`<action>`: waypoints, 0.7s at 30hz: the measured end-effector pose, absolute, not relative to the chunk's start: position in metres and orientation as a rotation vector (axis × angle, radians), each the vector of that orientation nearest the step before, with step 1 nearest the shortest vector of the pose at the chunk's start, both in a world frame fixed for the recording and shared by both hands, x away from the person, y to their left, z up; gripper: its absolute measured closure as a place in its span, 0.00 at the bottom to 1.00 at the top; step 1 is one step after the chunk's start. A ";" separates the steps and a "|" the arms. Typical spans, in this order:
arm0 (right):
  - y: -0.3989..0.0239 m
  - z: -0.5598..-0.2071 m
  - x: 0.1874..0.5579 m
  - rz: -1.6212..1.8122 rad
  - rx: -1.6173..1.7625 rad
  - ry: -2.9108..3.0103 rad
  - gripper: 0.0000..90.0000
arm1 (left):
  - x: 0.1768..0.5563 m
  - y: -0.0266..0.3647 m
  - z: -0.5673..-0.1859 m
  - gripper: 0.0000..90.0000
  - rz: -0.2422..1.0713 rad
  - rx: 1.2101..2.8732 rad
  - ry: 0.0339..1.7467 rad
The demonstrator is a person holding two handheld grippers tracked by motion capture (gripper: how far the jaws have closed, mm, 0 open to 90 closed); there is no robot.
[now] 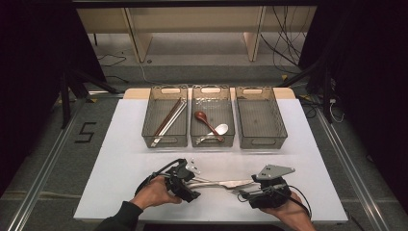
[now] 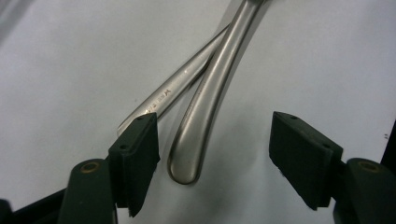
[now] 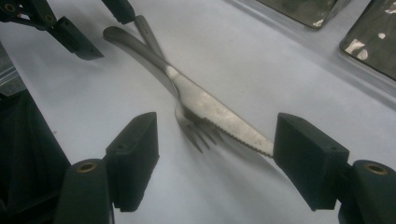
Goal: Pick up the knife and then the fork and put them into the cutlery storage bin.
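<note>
A steel knife [image 3: 219,119] with a serrated blade lies across a steel fork [image 3: 198,133] on the white table [image 1: 120,159], between my two grippers. In the high view the pair [image 1: 226,183] lies near the front edge. My left gripper [image 2: 212,149] [image 1: 193,179] stands open around the two handle ends [image 2: 191,140], with its left pad [image 2: 137,154] at the tip of the thinner handle. My right gripper [image 3: 215,154] [image 1: 244,192] stands open around the fork tines and the blade tip. The blade tip reaches its right pad [image 3: 308,158]. The left gripper [image 3: 100,23] also appears far off in the right gripper view.
Three grey mesh baskets stand side by side at the back of the table. The left basket [image 1: 149,115] holds chopsticks [image 1: 168,120], the middle one [image 1: 212,143] holds a brown spoon [image 1: 202,117] and a white spoon [image 1: 220,129], and the right one [image 1: 261,120] has nothing in it.
</note>
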State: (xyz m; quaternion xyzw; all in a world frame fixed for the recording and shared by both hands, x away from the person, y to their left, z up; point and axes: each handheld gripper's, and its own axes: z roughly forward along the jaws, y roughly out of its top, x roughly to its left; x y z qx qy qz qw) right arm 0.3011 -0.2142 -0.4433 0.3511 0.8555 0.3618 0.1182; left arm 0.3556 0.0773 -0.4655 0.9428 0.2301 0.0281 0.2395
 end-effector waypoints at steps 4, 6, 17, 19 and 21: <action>-0.218 -0.444 0.301 1.063 1.041 2.497 0.35 | 0.358 0.075 -0.466 0.41 0.059 2.605 0.616; -0.219 -0.444 0.301 1.063 1.045 2.494 0.35 | 0.358 0.073 -0.466 0.44 0.059 2.614 0.612; -0.224 -0.444 0.298 1.076 1.062 2.480 0.35 | 0.357 0.068 -0.467 0.54 0.117 2.661 0.557; -0.224 -0.444 0.298 1.073 1.061 2.480 0.35 | 0.358 0.067 -0.467 0.56 0.119 2.669 0.536; -0.223 -0.444 0.298 1.074 1.060 2.481 0.35 | 0.359 0.065 -0.466 0.58 0.116 2.672 0.522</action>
